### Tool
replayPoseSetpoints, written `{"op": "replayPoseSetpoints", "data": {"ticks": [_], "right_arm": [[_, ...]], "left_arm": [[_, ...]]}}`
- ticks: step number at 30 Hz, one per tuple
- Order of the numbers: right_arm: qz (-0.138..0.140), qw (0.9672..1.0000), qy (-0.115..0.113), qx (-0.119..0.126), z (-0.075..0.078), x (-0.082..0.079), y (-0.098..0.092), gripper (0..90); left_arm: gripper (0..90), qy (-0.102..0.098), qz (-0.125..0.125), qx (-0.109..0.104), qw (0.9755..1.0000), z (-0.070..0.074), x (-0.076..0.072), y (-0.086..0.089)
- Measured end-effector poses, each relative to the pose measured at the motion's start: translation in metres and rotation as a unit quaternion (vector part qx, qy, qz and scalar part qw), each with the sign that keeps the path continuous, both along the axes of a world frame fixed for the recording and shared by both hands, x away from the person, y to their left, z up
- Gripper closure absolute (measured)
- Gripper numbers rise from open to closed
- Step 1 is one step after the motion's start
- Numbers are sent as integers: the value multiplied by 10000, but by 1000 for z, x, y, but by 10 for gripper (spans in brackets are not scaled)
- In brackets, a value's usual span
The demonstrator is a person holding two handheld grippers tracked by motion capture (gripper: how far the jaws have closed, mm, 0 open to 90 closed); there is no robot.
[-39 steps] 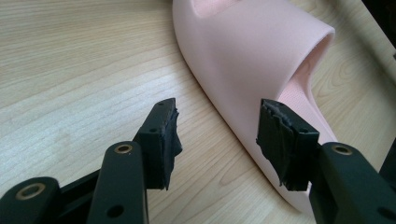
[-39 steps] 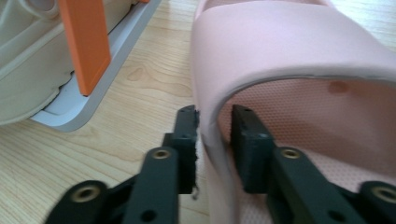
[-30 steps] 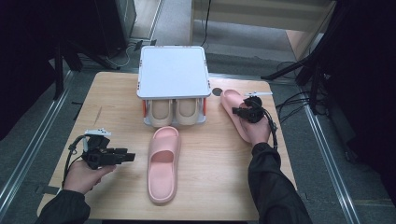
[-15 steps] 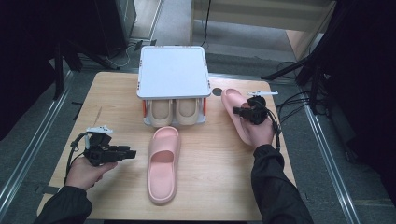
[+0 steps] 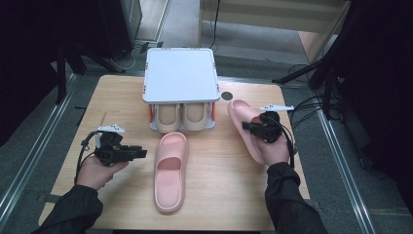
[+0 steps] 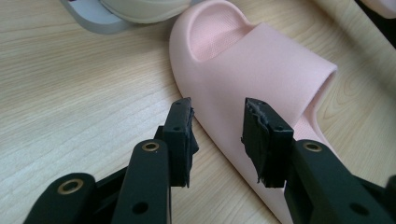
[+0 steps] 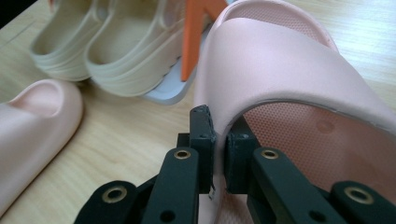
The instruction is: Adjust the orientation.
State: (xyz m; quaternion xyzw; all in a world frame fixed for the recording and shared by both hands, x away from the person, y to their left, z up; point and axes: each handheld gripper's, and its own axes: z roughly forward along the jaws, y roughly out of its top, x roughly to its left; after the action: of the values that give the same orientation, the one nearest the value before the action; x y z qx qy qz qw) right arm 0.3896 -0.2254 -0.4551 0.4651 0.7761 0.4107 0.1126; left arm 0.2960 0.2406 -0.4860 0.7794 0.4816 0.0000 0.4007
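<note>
R gripper [image 7: 215, 140] clamped on pink slide [image 7: 299, 84] strap edge – foam, light, squashy; L gripper [image 6: 217, 135] jaws apart, closing round 2nd slide [image 5: 170, 170], 6 o'clock of rack [image 5: 180, 73].

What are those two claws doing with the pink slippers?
A person is tidying slippers at a table. The right claw is pinched shut on the strap edge of one pink slipper, beside the little shoe rack that already holds a beige pair. The left claw has just been closing a bit, but its jaws aren't pressing on the other pink slipper lying flat mid-table.
</note>
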Motion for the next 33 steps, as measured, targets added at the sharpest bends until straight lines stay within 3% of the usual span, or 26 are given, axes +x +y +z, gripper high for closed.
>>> {"op": "replayPoseSetpoints", "data": {"ticks": [13,19,25,31,33], "right_arm": [[403,9992,39,-46,1,-49,27,852],[585,9982,76,-102,-3,-70,40,851],[764,9968,117,-183,-10,-81,55,850],[836,9953,371,-305,-24,-84,70,850],[902,9946,354,-383,-28,-85,76,850]], "left_arm": [[631,77,-200,-18,9998,1,11,-6],[696,154,-248,-81,9995,2,15,-7],[705,159,-255,-17,9995,1,17,-10],[696,175,-271,56,9995,-1,16,-14],[697,161,-251,23,9996,-1,16,-14]]}}
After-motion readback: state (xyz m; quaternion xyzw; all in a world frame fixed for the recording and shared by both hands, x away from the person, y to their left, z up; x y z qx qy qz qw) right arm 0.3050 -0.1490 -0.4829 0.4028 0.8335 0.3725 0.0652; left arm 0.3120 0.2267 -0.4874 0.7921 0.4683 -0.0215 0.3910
